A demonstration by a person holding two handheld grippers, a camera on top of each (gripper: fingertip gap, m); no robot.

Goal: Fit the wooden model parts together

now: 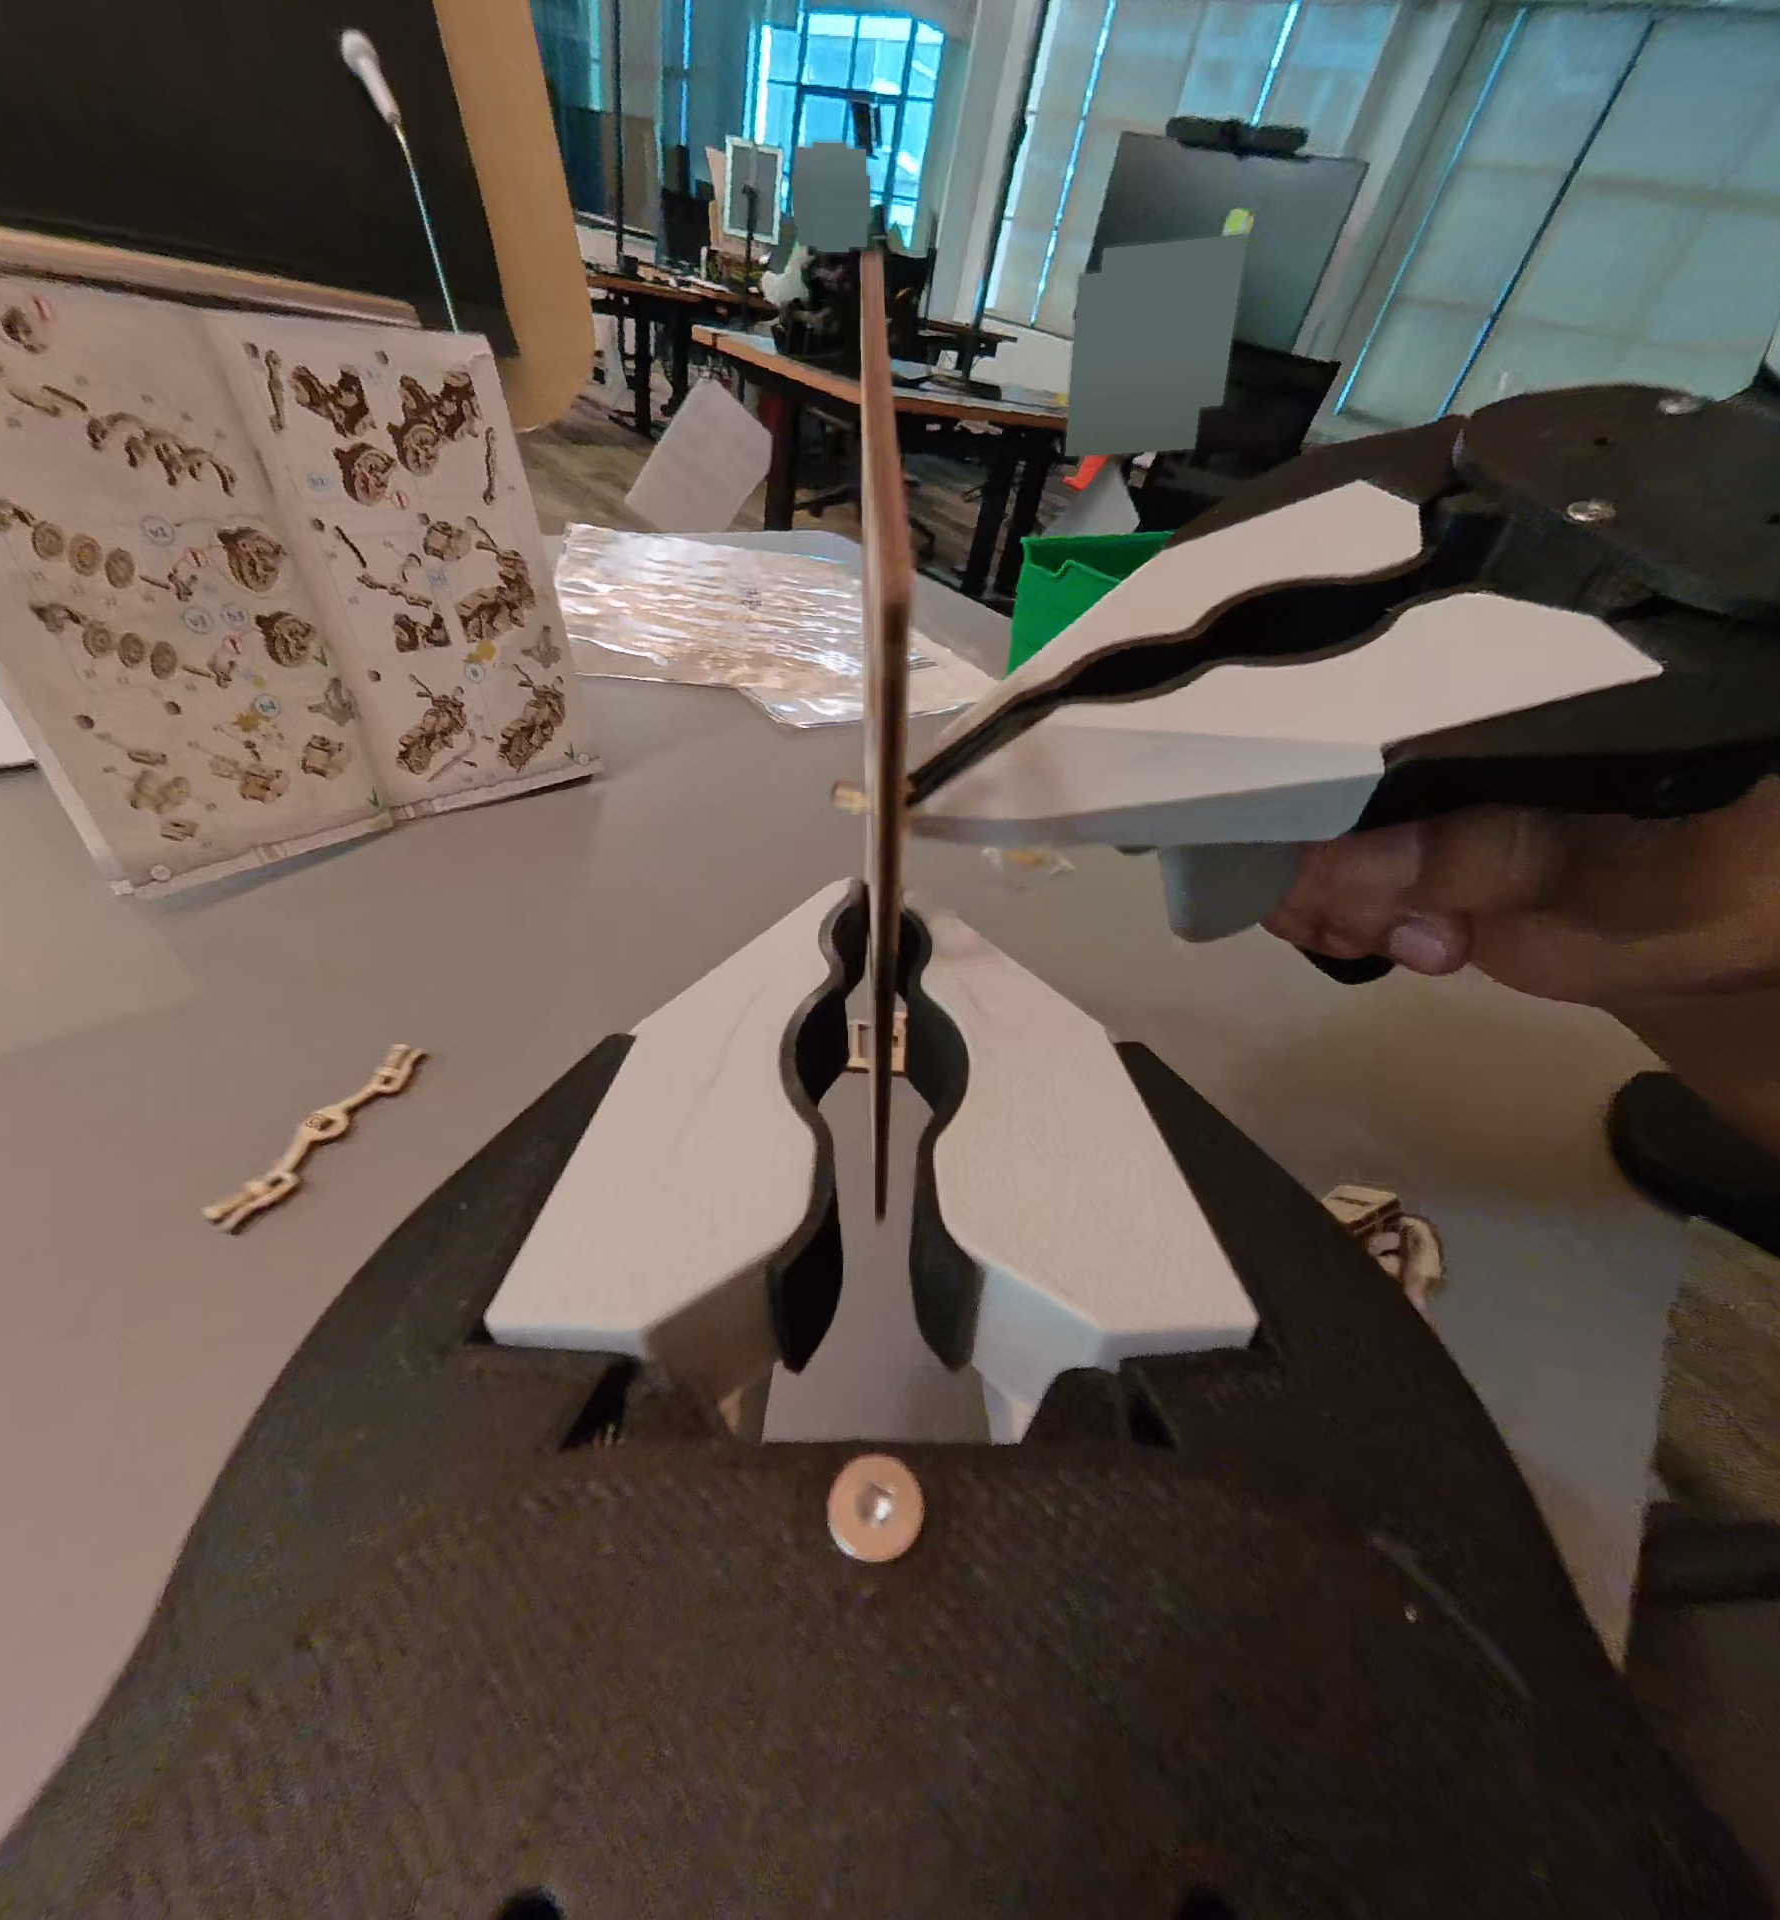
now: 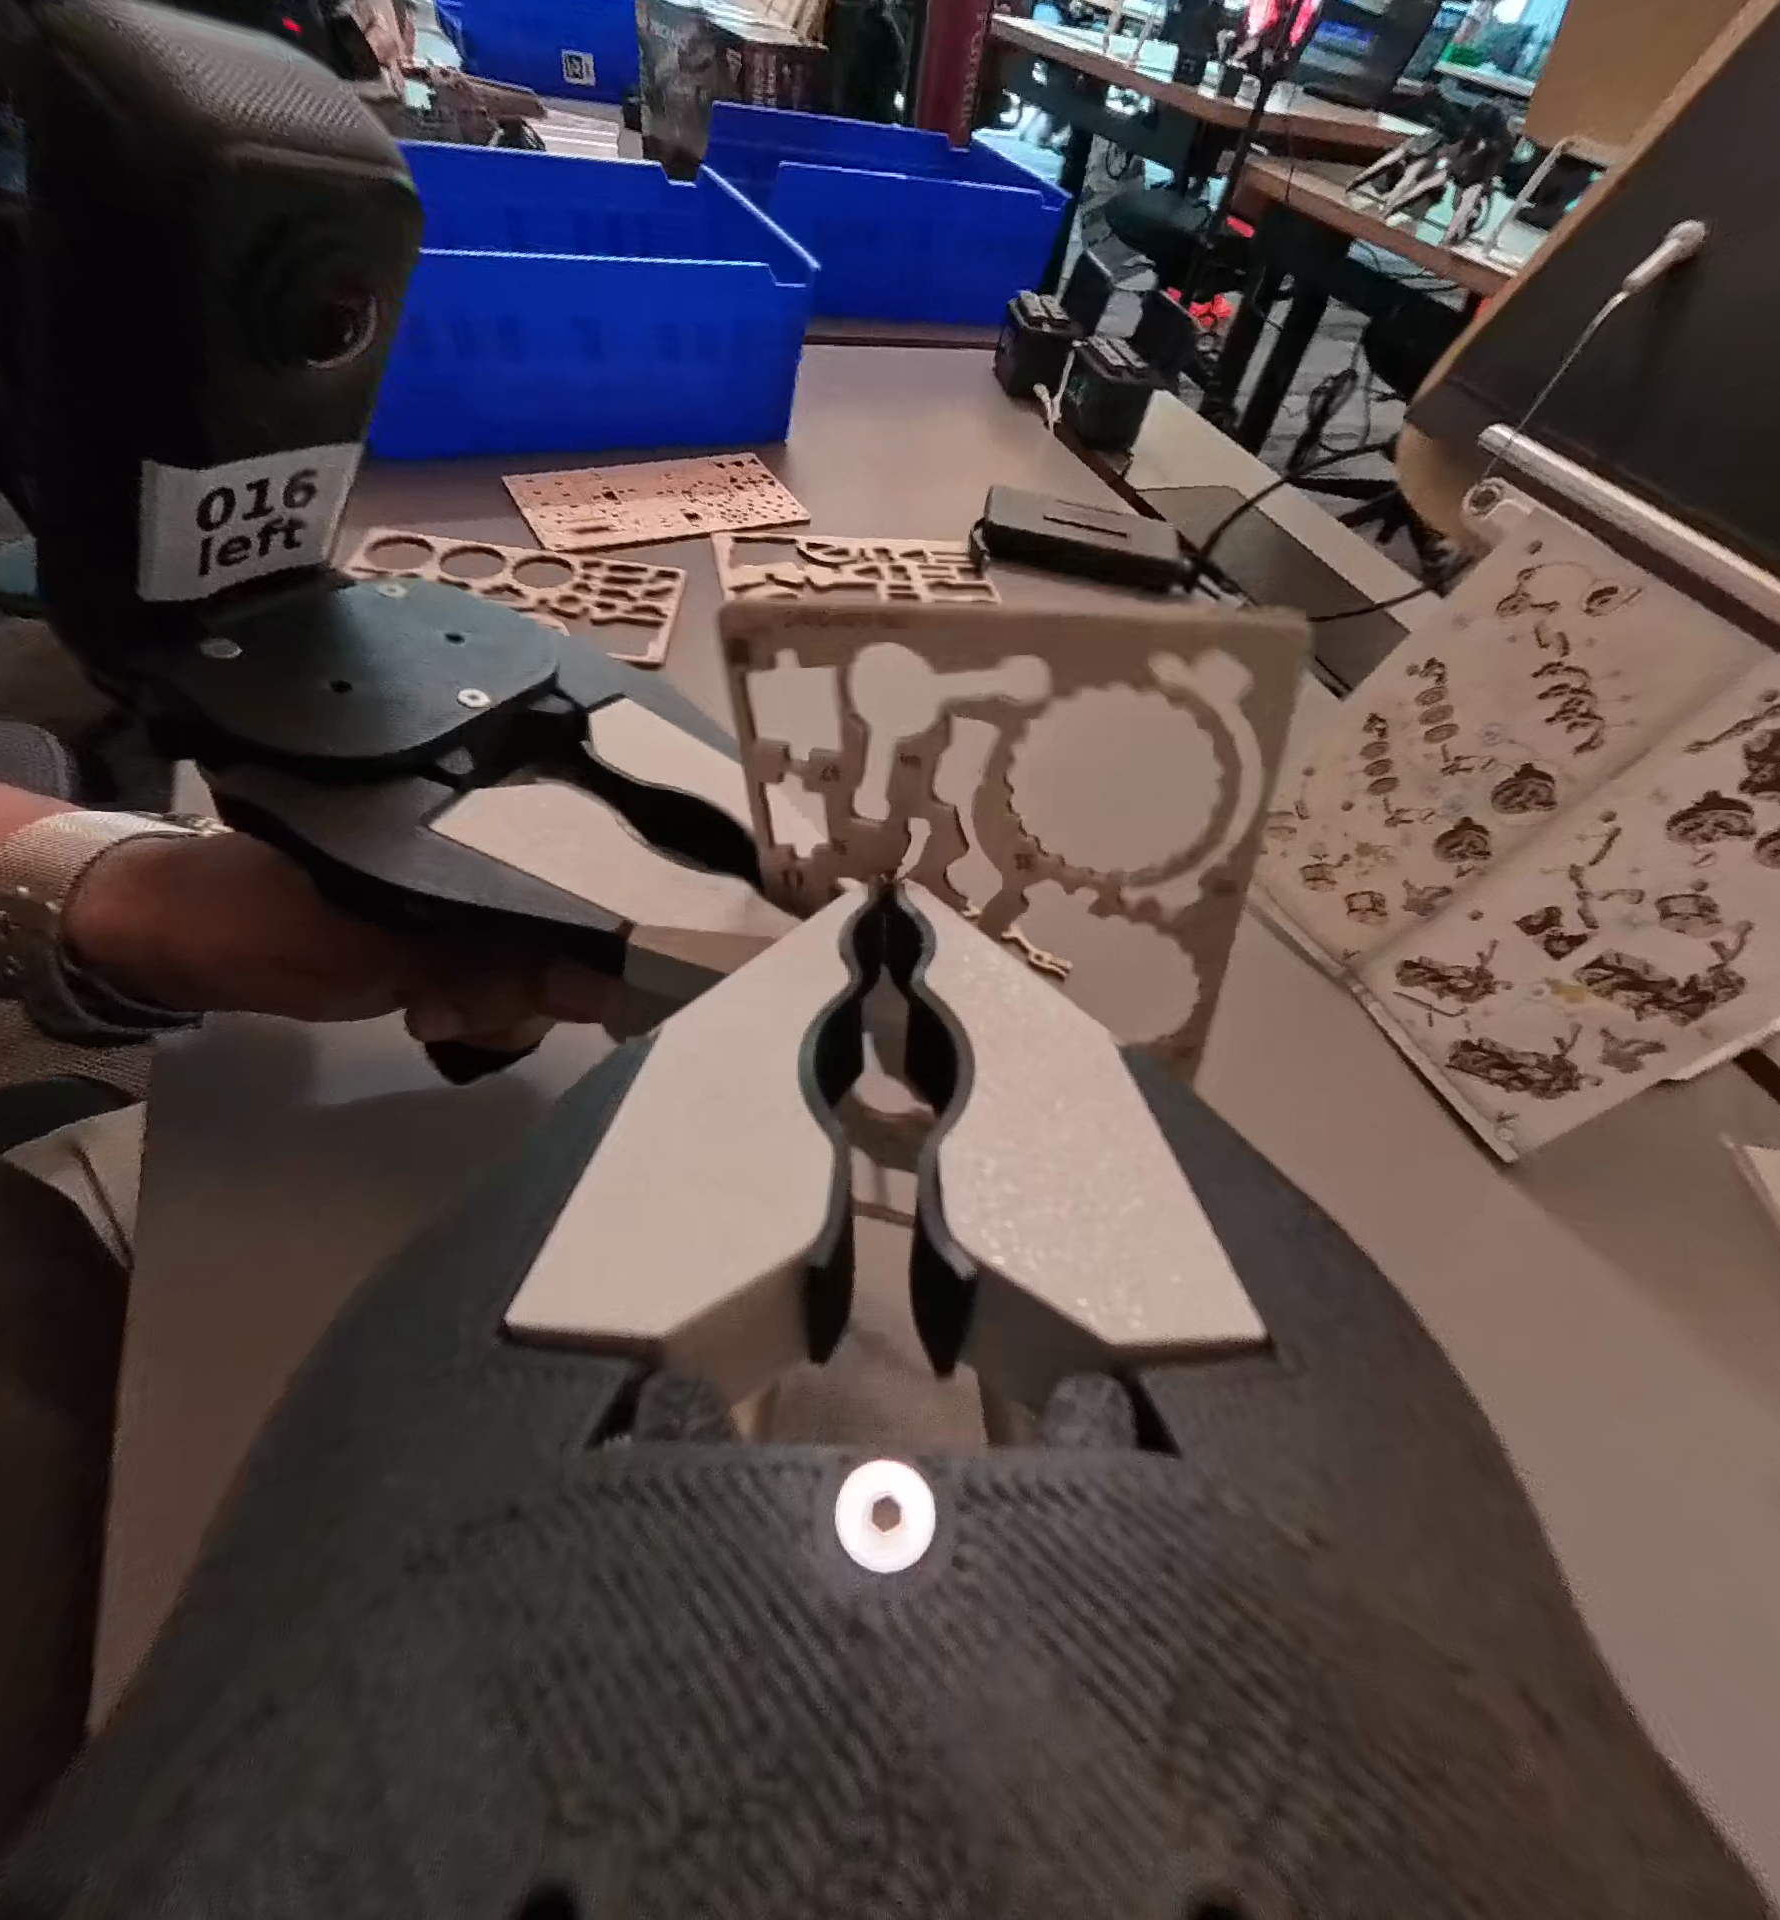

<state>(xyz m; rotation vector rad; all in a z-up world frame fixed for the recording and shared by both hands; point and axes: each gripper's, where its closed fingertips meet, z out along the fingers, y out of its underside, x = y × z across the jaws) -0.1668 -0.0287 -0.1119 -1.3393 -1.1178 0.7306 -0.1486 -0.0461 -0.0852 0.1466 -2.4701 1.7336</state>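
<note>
My left gripper (image 1: 878, 920) is shut on a thin wooden parts sheet (image 1: 884, 540) and holds it upright, edge-on to this view. In the right wrist view the sheet (image 2: 1250, 748) shows its face, with several cut-out holes, and the left gripper (image 2: 730, 831) grips its left edge. My right gripper (image 2: 886, 896) is shut, with its tips against the sheet's lower middle. It also shows in the left wrist view (image 1: 915, 805), coming in from the right. A small wooden piece (image 1: 846, 795) pokes out of the sheet's far side, opposite those tips.
An open instruction booklet (image 1: 242, 582) leans at the back of the grey table (image 1: 553, 935). A loose wooden part (image 1: 314, 1138) lies left, another (image 1: 1385, 1236) right. Flat wooden sheets (image 2: 657, 499), blue bins (image 2: 595, 312), a black box (image 2: 1073, 540), a foil bag (image 1: 740, 623) and a green bin (image 1: 1073, 592) stand beyond. Less than 4 cm separates the two grippers' tips.
</note>
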